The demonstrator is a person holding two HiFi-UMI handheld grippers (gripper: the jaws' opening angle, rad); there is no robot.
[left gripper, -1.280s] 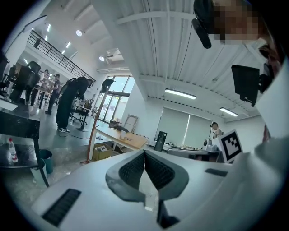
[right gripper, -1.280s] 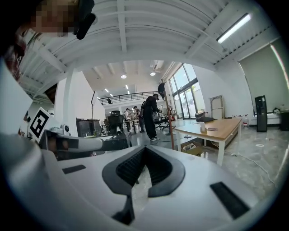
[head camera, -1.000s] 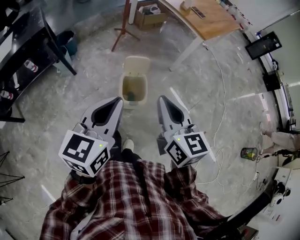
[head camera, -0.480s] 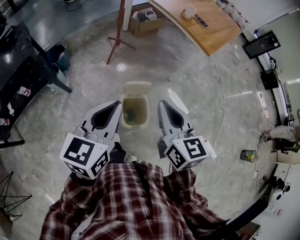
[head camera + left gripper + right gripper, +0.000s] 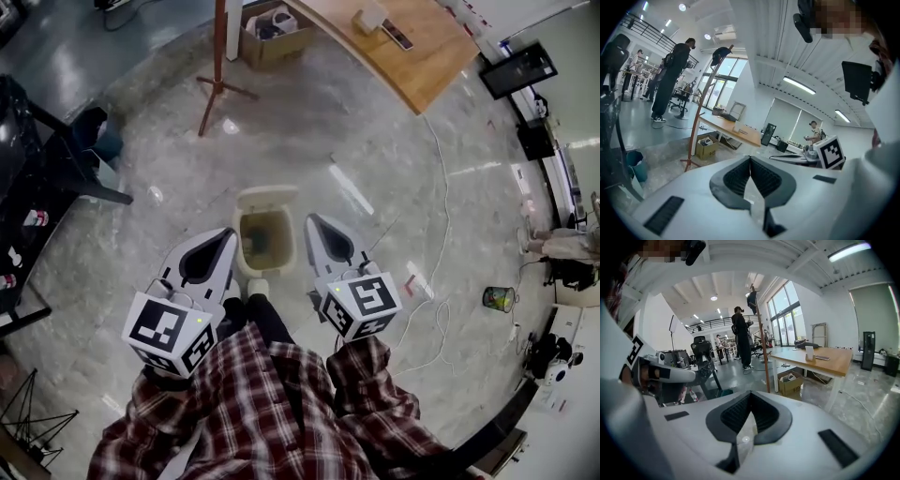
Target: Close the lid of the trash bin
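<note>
The cream trash bin (image 5: 265, 240) stands on the floor just ahead of my feet, in the head view only. Its lid (image 5: 265, 198) is swung up and back on the far side, so the inside shows, with something dark at the bottom. My left gripper (image 5: 228, 236) hangs beside the bin's left wall and my right gripper (image 5: 312, 223) beside its right wall, both above the floor and not touching it. In the left gripper view the left gripper (image 5: 750, 157) has its jaws together and empty. The right gripper (image 5: 750, 393) looks the same in its own view.
A wooden table (image 5: 417, 52) stands far right, with a cardboard box (image 5: 272, 23) and a coat stand (image 5: 218, 56) beyond the bin. A white cable (image 5: 441, 197) runs along the floor at right. A dark desk (image 5: 23, 169) and a blue bin (image 5: 96, 145) are at left.
The person has walked forward: the bin has slid down the head view and now sits between the two gripper tips. Both grippers stayed shut.
</note>
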